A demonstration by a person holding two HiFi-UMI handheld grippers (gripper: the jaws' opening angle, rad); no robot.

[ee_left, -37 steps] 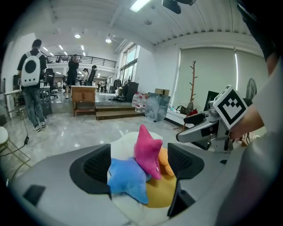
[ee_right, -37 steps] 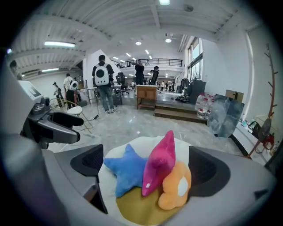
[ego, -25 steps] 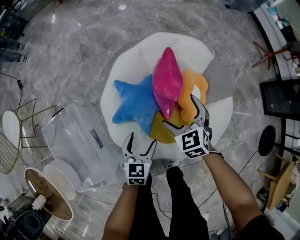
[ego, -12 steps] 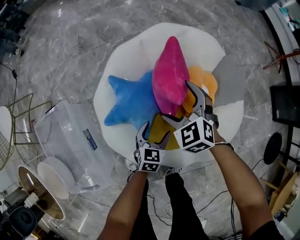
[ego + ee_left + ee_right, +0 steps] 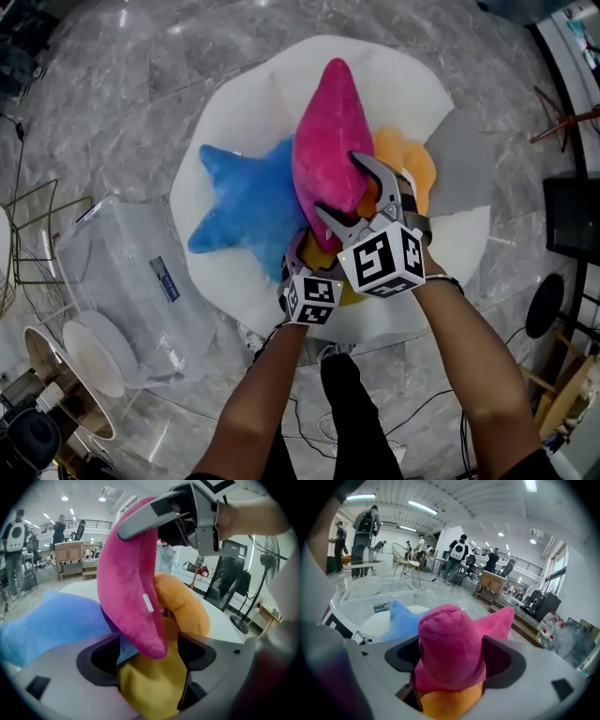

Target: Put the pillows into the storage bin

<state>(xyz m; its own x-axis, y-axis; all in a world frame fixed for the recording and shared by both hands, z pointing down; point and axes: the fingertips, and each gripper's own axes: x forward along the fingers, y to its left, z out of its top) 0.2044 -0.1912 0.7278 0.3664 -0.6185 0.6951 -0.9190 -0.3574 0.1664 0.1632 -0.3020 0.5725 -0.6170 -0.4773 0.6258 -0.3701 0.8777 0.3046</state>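
Note:
Four pillows are piled on a white round table [image 5: 267, 89]: a blue star [image 5: 242, 202], a magenta star [image 5: 328, 141] standing on edge, an orange one [image 5: 410, 161] and a mustard-yellow one [image 5: 322, 255] underneath. My right gripper [image 5: 339, 186] has the magenta star's near arm [image 5: 450, 644] between its jaws. They are closing, and both pads touch the plush. My left gripper [image 5: 305, 251] stands open and low beside it, with the yellow pillow [image 5: 150, 681] filling the gap between its jaws. The clear storage bin [image 5: 127, 281] stands on the floor to the left.
A wire chair [image 5: 33, 220] and a white round seat [image 5: 89, 352] stand on the marble floor beside the bin. A dark monitor [image 5: 572, 216] and a stand base [image 5: 541, 305] are at the right. In the right gripper view, people [image 5: 457, 557] stand far off in the hall.
Both grippers have moved forward into the pile. The right jaws have come around the magenta star's arm and narrowed. The left gripper has pushed onto the yellow pillow.

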